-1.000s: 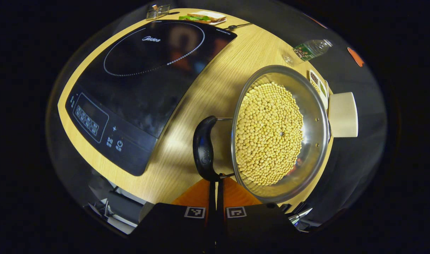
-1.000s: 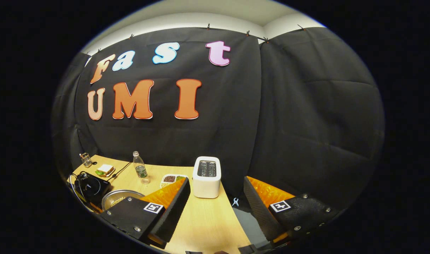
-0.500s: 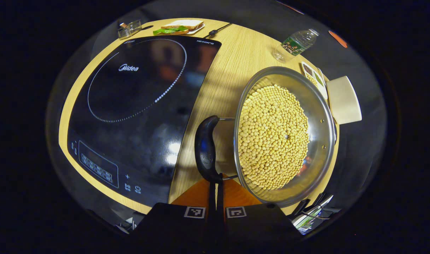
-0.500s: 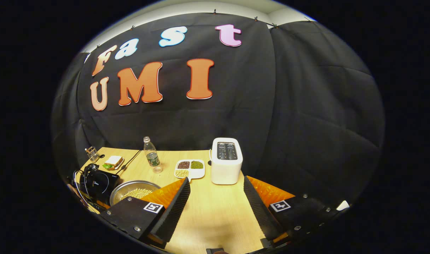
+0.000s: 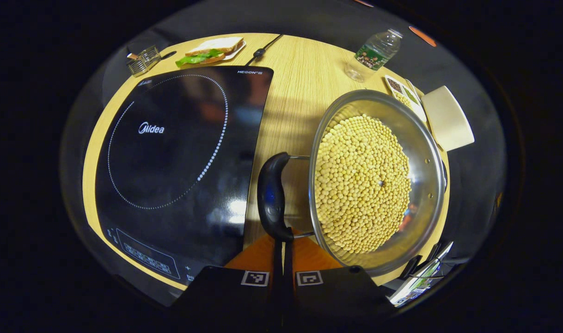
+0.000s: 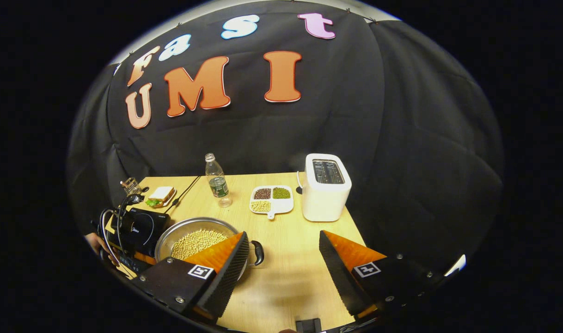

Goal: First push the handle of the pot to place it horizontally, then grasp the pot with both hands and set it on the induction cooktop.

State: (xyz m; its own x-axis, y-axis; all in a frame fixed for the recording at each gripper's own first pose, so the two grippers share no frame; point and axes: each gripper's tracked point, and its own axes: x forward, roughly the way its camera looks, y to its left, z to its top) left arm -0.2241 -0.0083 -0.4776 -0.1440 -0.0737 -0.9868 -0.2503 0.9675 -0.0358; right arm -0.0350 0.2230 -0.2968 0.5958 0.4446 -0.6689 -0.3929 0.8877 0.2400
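Note:
A steel pot (image 5: 420,152) full of yellow beans sits on the wooden table, right of the black induction cooktop (image 5: 170,152). Its black side handle (image 5: 271,199) lies between pot and cooktop. My left gripper (image 5: 281,247) is shut, fingertips pressed together right at that handle's near end. In the right gripper view the pot (image 6: 170,236) is low on the left, with its other black handle (image 6: 259,253) beside my left finger. My right gripper (image 6: 284,259) hangs open above the bare table, nothing between its fingers. The cooktop (image 6: 140,229) lies beyond the pot.
A sandwich on a plate (image 5: 212,47), a wire holder (image 5: 143,60) and a cable lie behind the cooktop. A water bottle (image 6: 217,181), a divided dish of beans (image 6: 271,199) and a white toaster (image 6: 325,187) stand at the back. A hand (image 6: 95,241) shows at the table's left edge.
My right gripper has tipped down and come closer to the table, so the pot now lies near its left finger. The left gripper stays shut at the handle; its view has swung toward the cooktop.

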